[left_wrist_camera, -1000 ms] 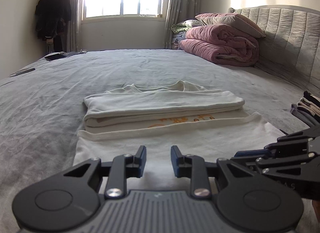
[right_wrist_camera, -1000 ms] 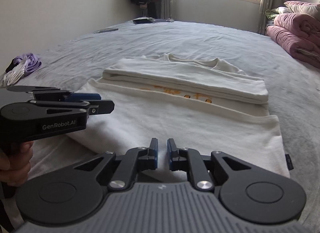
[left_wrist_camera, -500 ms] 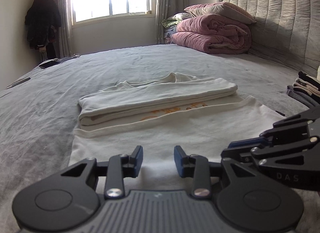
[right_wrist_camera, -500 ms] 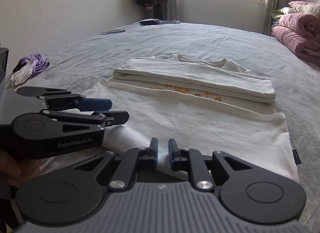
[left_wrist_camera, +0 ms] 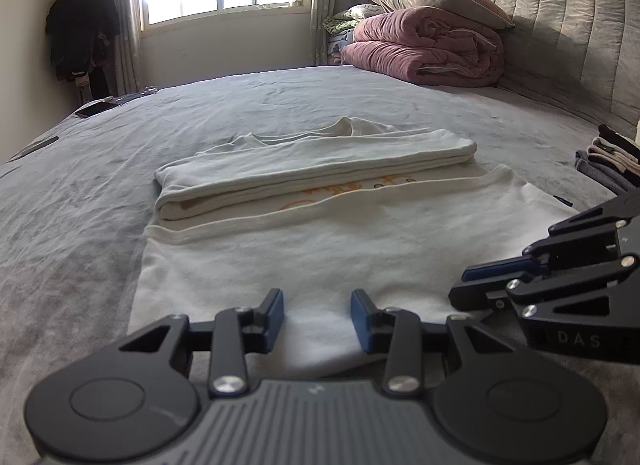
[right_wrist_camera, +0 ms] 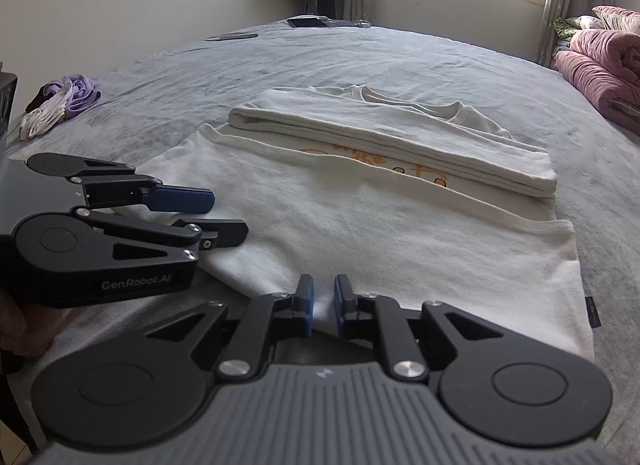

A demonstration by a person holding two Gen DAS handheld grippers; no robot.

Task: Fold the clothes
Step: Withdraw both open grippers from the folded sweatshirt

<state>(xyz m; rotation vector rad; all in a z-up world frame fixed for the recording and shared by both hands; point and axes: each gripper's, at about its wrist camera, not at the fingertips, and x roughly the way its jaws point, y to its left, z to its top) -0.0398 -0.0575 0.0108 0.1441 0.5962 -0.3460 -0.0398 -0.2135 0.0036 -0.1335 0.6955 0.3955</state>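
Note:
A white T-shirt [left_wrist_camera: 340, 241] with an orange print lies partly folded on the grey bed, its upper part folded into a thick band [left_wrist_camera: 312, 169]; it also shows in the right wrist view [right_wrist_camera: 400, 225]. My left gripper [left_wrist_camera: 317, 315] is open over the shirt's near hem, holding nothing. My right gripper [right_wrist_camera: 321, 303] has its jaws a narrow gap apart at the shirt's near edge, with no cloth clearly between them. Each gripper shows in the other's view, the right gripper [left_wrist_camera: 472, 285] and the left gripper [right_wrist_camera: 216, 217].
A rolled pink quilt [left_wrist_camera: 424, 53] and pillow lie at the grey headboard [left_wrist_camera: 568, 41]. A stack of folded clothes [left_wrist_camera: 608, 161] sits at the right. A purple and white clothes pile [right_wrist_camera: 64, 101] lies at the left. A phone [right_wrist_camera: 308, 22] lies at the far edge.
My left gripper's jaws have opened wider. Both grippers have shifted a little over the shirt's near hem. The right gripper's jaws have opened very slightly.

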